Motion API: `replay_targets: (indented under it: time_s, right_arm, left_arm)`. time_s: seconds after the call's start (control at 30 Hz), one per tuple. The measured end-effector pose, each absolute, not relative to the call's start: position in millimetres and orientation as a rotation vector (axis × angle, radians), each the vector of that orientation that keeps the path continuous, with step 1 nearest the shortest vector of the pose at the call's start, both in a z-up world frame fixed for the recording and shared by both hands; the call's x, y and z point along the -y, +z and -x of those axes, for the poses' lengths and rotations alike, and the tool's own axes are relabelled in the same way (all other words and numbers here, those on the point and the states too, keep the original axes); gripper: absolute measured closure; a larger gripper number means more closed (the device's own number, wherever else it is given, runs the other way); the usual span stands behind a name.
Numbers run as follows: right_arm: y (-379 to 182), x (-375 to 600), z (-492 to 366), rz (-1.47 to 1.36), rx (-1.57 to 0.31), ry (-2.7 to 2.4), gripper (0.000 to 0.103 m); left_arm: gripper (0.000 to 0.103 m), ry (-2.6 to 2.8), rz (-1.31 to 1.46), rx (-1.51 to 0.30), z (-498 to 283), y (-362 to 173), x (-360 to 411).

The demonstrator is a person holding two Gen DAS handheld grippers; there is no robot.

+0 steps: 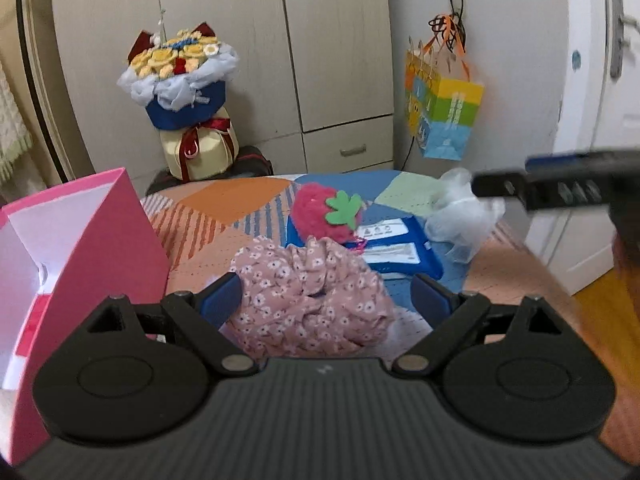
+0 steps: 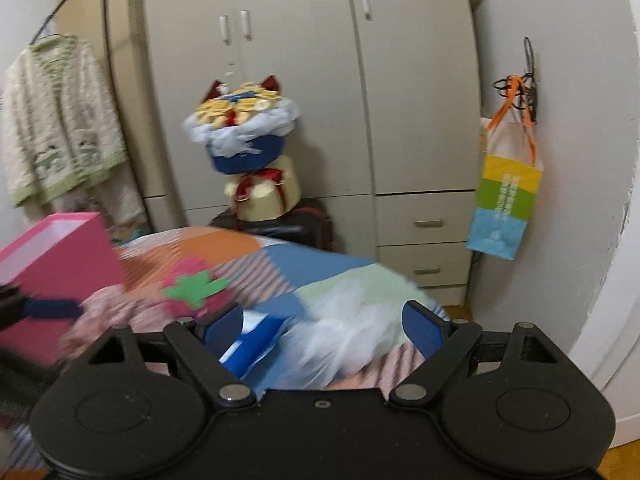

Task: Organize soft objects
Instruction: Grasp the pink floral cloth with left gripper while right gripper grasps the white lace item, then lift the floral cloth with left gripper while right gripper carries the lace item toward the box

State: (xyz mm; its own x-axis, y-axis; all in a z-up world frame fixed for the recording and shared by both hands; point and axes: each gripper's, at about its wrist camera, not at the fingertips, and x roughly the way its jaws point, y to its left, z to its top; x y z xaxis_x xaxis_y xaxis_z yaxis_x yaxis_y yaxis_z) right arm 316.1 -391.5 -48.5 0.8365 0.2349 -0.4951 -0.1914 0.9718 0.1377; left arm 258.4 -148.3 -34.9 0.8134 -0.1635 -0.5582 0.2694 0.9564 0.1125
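A crumpled pink floral cloth (image 1: 308, 304) lies on the patchwork bedspread (image 1: 224, 200), between the wide fingers of my open left gripper (image 1: 326, 296); the right pad stands clear of it. Behind it a red strawberry plush (image 1: 324, 216) rests on a flat blue packet (image 1: 404, 256). A white gauzy bundle (image 1: 464, 216) lies to the right, under a finger (image 1: 540, 190) of my right gripper. In the blurred right wrist view my right gripper (image 2: 324, 320) is open over the white bundle (image 2: 348, 332), with the blue packet (image 2: 256, 344), strawberry (image 2: 196, 292) and floral cloth (image 2: 108, 308) to its left.
An open pink box (image 1: 92, 256) stands at the left on the bed. Beyond the bed's far edge are a wardrobe (image 1: 336, 60), a bouquet (image 1: 180, 72) on a cream box, and a colourful paper bag (image 1: 444, 116) hanging on the wall. A cardigan (image 2: 56, 120) hangs at left.
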Motion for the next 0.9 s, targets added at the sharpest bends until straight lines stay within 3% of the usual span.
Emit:
replay_targets:
  time_s: [0.3, 0.43, 0.5, 0.57, 0.7, 0.9]
  right_arm:
    - [-85, 391, -358, -0.207, -0.626, 0.245, 0.013]
    - [-94, 386, -359, -0.213, -0.644, 0.259, 0.018]
    - [-97, 384, -357, -0.206, -0.646, 0.259, 0.036]
    - [-96, 384, -354, -0.198, -0.631, 0.248, 0.046]
    - [-93, 376, -341, -0.127, -0.603, 0.262, 0.061]
    - [-84, 368, -316, -0.066, -0.574, 0.227, 0.066]
  left_arm:
    - [0.015, -0.192, -0.217, -0.579, -263, -54, 148]
    - [0.047, -0.174, -0.197, -0.577, -262, -59, 143]
    - [0.056, -0.177, -0.194, -0.567, -260, -58, 141]
    - [0.070, -0.185, -0.174, -0.564, -258, -57, 139]
    - [0.081, -0.187, -0.168, -0.547, -256, -54, 136]
    - [0.090, -0.180, -0.156, -0.520, -250, -54, 136]
